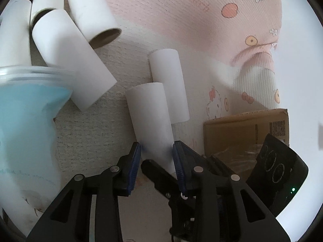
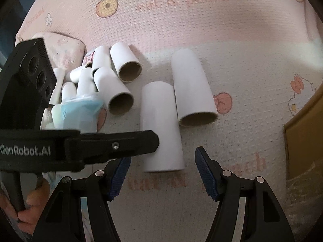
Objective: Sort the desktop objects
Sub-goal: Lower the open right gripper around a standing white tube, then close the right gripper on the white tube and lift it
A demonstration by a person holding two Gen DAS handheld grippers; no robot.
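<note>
A white paper tube (image 1: 148, 109) (image 2: 159, 109) lies on the pink printed cloth (image 2: 222, 30). My left gripper (image 1: 157, 144) is shut on its near end, both blue pads against its sides. In the right wrist view one black finger (image 2: 121, 144) of that gripper lies across the tube's left side. My right gripper (image 2: 163, 157) stands open just before the same tube's near end, its pads well apart from it. A second white tube (image 1: 169, 84) (image 2: 191, 88) lies beside the held one on the right.
More white tubes (image 1: 70, 60) (image 2: 115, 86) are piled at the left, with a light blue plastic pack (image 1: 26, 121) (image 2: 78, 113) in front of them. A cardboard box (image 1: 242, 125) (image 2: 302, 141) stands at the right. A hand (image 2: 30, 211) shows at lower left.
</note>
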